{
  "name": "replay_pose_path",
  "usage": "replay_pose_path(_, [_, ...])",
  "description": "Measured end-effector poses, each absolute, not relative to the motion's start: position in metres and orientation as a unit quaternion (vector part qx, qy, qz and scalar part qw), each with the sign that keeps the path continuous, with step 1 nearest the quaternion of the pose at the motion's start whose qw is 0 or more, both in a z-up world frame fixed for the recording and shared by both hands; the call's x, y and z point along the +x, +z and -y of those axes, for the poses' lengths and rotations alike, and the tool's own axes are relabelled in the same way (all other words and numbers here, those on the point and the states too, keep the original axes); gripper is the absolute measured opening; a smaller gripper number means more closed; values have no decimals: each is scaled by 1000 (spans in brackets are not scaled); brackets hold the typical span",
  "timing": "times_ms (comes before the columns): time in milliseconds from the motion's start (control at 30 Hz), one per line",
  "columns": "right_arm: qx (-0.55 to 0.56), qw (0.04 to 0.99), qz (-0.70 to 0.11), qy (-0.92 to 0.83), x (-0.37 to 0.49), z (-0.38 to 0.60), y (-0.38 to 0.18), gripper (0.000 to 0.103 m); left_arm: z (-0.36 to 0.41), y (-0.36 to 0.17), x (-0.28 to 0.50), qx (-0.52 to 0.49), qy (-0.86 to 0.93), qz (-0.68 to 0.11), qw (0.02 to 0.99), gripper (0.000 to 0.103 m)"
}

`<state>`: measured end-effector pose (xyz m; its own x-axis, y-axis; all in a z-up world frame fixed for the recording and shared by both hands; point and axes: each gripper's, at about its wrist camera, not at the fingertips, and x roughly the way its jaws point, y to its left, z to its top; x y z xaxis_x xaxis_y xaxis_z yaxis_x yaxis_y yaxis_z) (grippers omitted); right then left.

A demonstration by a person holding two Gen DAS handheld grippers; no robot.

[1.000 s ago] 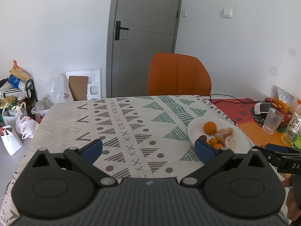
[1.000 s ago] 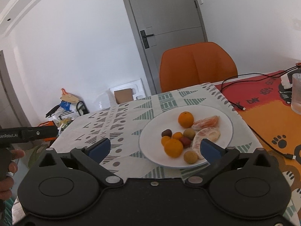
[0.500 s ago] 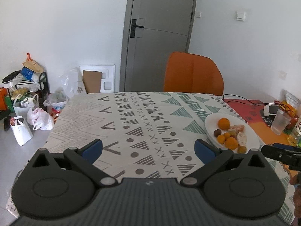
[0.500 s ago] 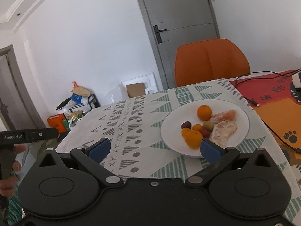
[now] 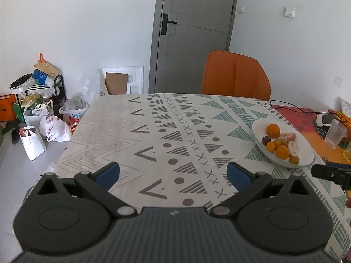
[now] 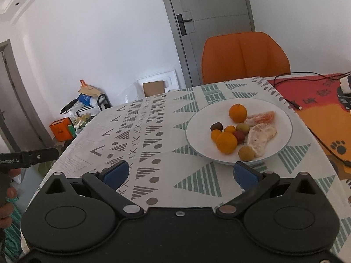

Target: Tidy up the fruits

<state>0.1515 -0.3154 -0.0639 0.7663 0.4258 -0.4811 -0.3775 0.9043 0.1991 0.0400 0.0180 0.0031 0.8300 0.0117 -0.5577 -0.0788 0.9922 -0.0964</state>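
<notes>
White plate [image 6: 283,140] w/ fruits sits on worktop [image 6: 153,140] toward its right side, well in from far edge. Peeled segment [image 6: 261,139] long axis runs near-to-far. Left gripper [image 5: 173,173] and right gripper [image 6: 179,172] both spread wide, empty, over bare patterned cloth.

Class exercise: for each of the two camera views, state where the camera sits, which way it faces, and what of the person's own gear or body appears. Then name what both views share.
Left wrist: on the left gripper, facing across the patterned tablecloth toward the door; the right gripper's tip shows at the right edge.
Right wrist: on the right gripper, facing the plate of fruit; a hand shows at the left.
Shared: plate, orange chair, door.
</notes>
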Motion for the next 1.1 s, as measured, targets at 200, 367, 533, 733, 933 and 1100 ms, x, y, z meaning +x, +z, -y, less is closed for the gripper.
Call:
replay_pose_path(200, [46,938,-270,214,153,314,-65,103,-20,1,37,-55,27,-294,954,103])
replay_pose_path(367, [38,938,-269,213,152,312,-67,103,-20,2,37,-54,27,-292,954,103])
replay_pose_path(533, [36,939,-268,212,152,313,-67,103,-19,3,37,-52,27,-293,954,103])
replay_pose_path(733, [35,939,-268,212,153,313,-67,103,-19,3,37,-52,28,-293,954,103])
replay_pose_path(933, [36,939,-270,210,153,313,-67,103,-18,2,36,-50,26,-294,954,103])
replay_pose_path(1100, [34,939,-268,211,153,313,-67,103,-15,2,36,-47,24,-294,954,103])
